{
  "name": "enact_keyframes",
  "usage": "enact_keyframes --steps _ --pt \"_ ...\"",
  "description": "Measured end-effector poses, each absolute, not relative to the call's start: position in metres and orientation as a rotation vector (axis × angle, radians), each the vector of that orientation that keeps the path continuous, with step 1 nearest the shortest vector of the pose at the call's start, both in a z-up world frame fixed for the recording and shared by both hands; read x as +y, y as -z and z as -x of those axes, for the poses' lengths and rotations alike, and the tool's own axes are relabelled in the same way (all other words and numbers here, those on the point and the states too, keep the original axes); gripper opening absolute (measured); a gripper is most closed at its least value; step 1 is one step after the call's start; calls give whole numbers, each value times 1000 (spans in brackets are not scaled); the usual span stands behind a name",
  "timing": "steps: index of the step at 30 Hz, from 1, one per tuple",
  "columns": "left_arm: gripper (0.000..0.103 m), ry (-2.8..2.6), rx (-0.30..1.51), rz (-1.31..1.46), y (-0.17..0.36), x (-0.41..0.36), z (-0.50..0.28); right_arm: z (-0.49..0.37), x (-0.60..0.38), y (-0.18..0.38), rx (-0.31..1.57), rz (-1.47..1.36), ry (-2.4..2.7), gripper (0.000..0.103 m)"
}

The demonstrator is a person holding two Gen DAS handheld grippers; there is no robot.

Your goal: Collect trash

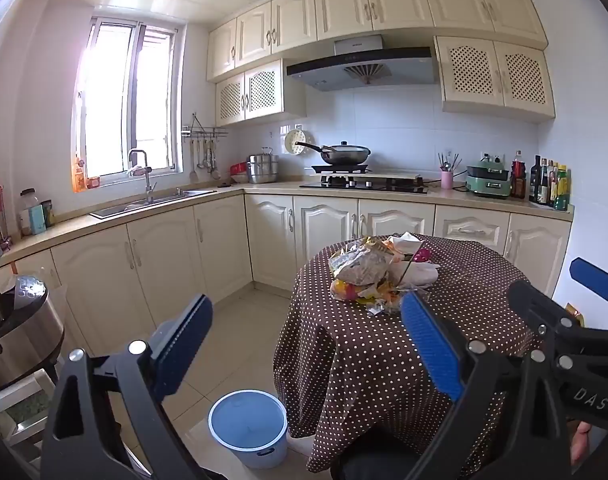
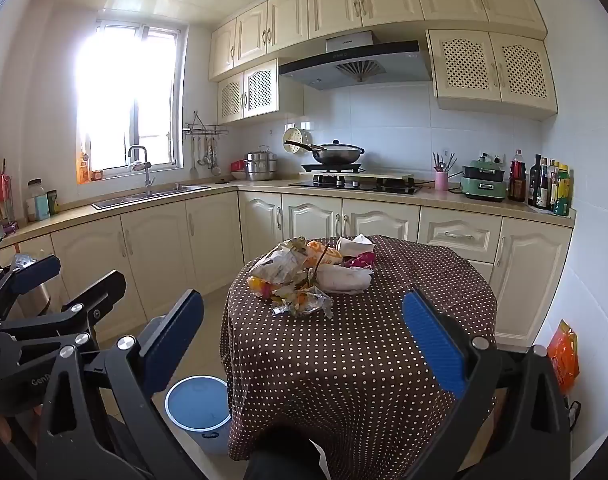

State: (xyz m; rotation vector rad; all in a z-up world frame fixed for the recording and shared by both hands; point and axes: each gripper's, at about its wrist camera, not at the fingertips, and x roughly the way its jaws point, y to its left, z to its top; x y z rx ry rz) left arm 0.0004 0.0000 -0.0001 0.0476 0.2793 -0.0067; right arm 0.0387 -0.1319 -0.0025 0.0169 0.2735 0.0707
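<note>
So both grippers are just hanging in front of the table with nothing in them. The left gripper (image 1: 306, 340) has its blue pads spread wide apart and empty, and the right gripper (image 2: 304, 334) is the same, jaws fully apart with only air between them. In the left wrist view the right gripper pokes in at the right edge, so the two sit side by side.

The trash pile (image 2: 310, 276) sits on top of the round table (image 2: 356, 360), which has a brown polka-dot cloth over it. It's a heap of crumpled wrappers, white tissue or paper, a couple of thin sticks and something pink; hard to say exactly what each bit is, the fisheye makes it mushy. Neither gripper touches the pile, it's well ahead of the fingertips.

On the floor just beside the table, to its left, stands a blue bucket (image 1: 247, 426), upright and looking empty. Behind it all are the kitchen counter (image 1: 476, 196), a wok (image 1: 344, 154) on the stove and the sink (image 1: 151, 202) under the window.
</note>
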Motion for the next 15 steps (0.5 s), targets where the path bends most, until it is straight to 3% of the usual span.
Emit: enact_keyframes --steps 15 --pt "93 8 279 -51 1 0 0 -40 -133 3 280 -24 -73 96"
